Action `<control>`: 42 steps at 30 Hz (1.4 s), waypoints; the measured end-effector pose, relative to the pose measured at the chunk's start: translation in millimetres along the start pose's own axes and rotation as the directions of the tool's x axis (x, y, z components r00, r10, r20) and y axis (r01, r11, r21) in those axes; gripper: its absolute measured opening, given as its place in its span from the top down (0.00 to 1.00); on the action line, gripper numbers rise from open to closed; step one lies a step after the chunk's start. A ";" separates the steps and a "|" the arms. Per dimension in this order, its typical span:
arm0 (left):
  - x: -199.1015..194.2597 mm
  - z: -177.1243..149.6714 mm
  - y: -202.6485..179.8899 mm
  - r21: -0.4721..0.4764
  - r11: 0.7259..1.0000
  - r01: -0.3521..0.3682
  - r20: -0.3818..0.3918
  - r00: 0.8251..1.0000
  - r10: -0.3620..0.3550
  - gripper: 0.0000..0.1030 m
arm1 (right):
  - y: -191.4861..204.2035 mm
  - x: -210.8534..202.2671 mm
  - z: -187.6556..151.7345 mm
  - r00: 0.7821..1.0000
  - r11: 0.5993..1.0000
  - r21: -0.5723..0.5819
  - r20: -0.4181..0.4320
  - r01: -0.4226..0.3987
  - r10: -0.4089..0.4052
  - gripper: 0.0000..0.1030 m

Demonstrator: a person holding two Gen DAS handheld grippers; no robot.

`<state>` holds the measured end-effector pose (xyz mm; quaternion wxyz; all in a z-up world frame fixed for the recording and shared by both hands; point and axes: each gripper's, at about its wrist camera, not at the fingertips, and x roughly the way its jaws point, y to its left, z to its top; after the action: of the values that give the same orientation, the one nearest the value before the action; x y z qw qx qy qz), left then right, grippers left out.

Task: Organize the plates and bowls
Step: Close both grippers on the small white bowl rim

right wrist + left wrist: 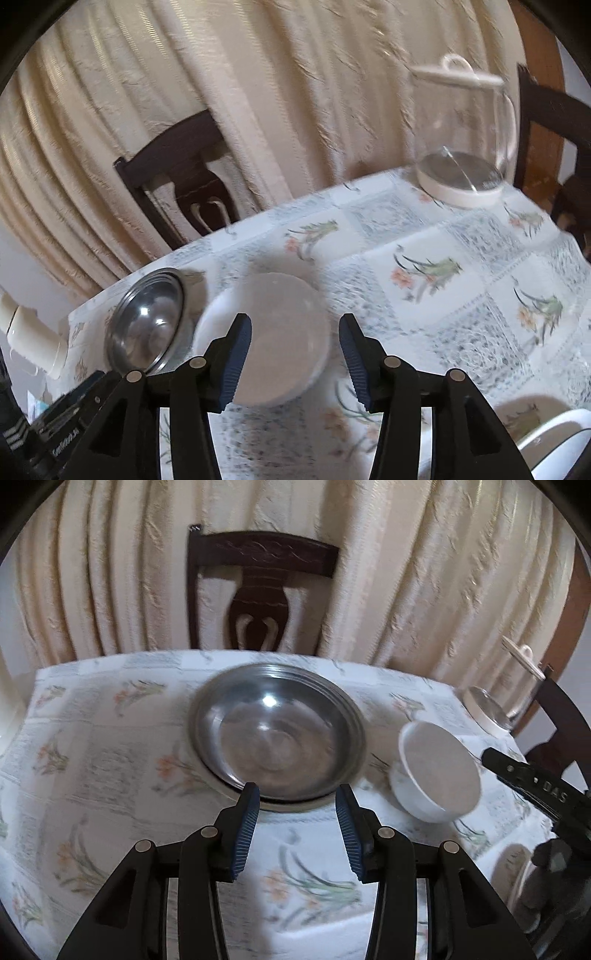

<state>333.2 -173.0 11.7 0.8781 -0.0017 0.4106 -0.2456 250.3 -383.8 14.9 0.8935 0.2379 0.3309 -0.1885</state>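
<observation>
Both wrist cameras look forward and down, close over the surface; both views share the steel bowl and white bowl.

On the table with the flowered cloth, the round steel plate lies near the far edge, before the dark wooden chair. The white ceramic bowl stands just right of it (apart, not touching). The lidded glass jug stands at the far right corner.

Shiny metal plate, glossy white bowl, printed tablecloth, clear glass jar.
</observation>
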 end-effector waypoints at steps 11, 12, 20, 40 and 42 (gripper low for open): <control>14.2 -6.0 -36.4 0.035 0.999 0.041 -0.038 0.998 -0.039 0.57 | -31.0 21.5 -0.2 0.990 0.992 0.109 -0.123 -0.058 0.071 0.49; 15.7 -5.8 -38.5 0.035 0.998 0.046 -0.044 0.998 -0.044 0.57 | -31.5 23.4 -0.2 0.988 0.992 0.113 -0.132 -0.064 0.079 0.49; 31.6 -4.3 -60.7 0.045 0.995 0.089 -0.076 0.993 -0.085 0.57 | -29.4 36.4 -0.3 0.976 0.991 0.100 -0.186 -0.094 0.112 0.49; 45.8 2.7 -73.9 -0.030 0.988 0.152 -0.082 0.985 -0.153 0.57 | -37.0 49.8 -0.3 0.974 0.993 0.101 -0.209 -0.063 0.083 0.47; 50.4 5.8 -70.8 -0.066 0.983 0.172 -0.087 0.980 -0.178 0.57 | -37.5 51.1 1.1 0.973 0.994 0.097 -0.219 -0.055 0.075 0.45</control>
<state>334.3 -258.3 -6.2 0.8327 -0.0518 0.4559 -0.3098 268.7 -424.1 -30.4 0.8450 0.3082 0.4120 -0.1459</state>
